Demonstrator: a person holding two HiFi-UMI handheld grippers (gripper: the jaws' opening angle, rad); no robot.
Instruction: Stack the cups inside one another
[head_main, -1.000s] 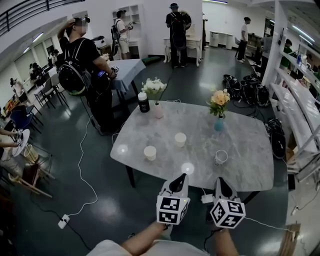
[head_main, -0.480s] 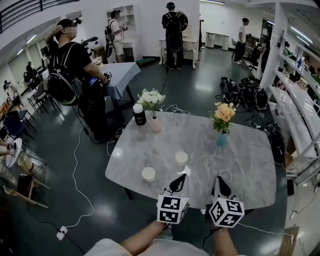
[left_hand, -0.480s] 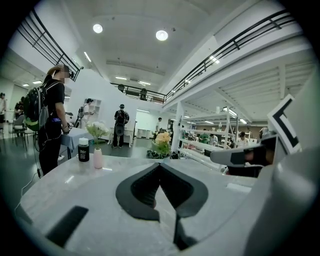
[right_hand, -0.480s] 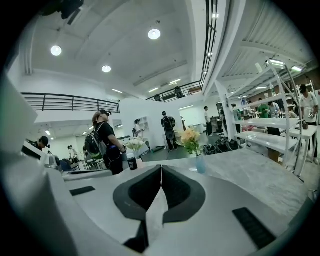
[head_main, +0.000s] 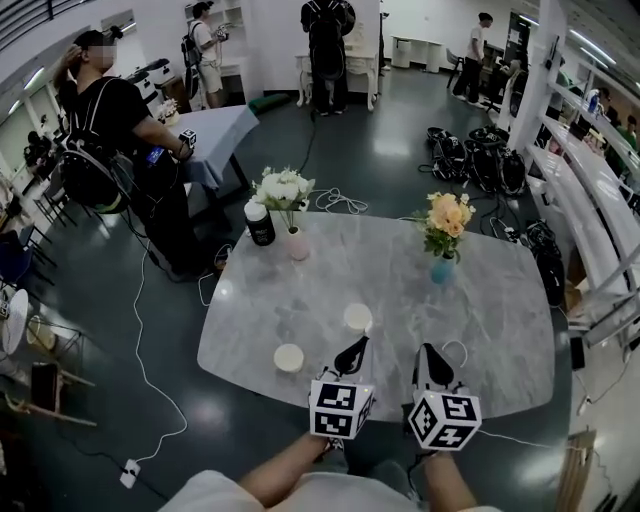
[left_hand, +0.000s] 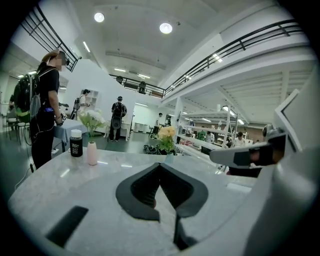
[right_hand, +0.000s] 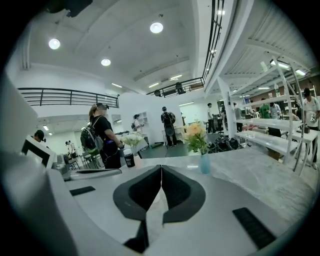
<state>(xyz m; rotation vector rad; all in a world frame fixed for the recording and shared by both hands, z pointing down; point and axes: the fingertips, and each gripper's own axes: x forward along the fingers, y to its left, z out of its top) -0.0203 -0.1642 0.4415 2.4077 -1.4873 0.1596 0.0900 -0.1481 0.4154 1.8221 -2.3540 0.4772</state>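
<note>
Grey marble desk (head_main: 500, 300) has drawn closer: white left gripper (head_main: 360, 343) and right gripper (head_main: 427, 350), fingers pressed together and empty, have advanced over its near edge. White paper cups (head_main: 358, 317) remain unstacked.

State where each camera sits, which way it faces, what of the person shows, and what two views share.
Head view: on the person's head, looking steeply down at the table; left claw, right claw and forearms show low in frame.
Left gripper view: rides the left claw, looking across the table along its shut jaws.
Right gripper view: rides the right claw, same way, jaws shut.
Both gripper views share the orange flowers and dark bottle.
</note>
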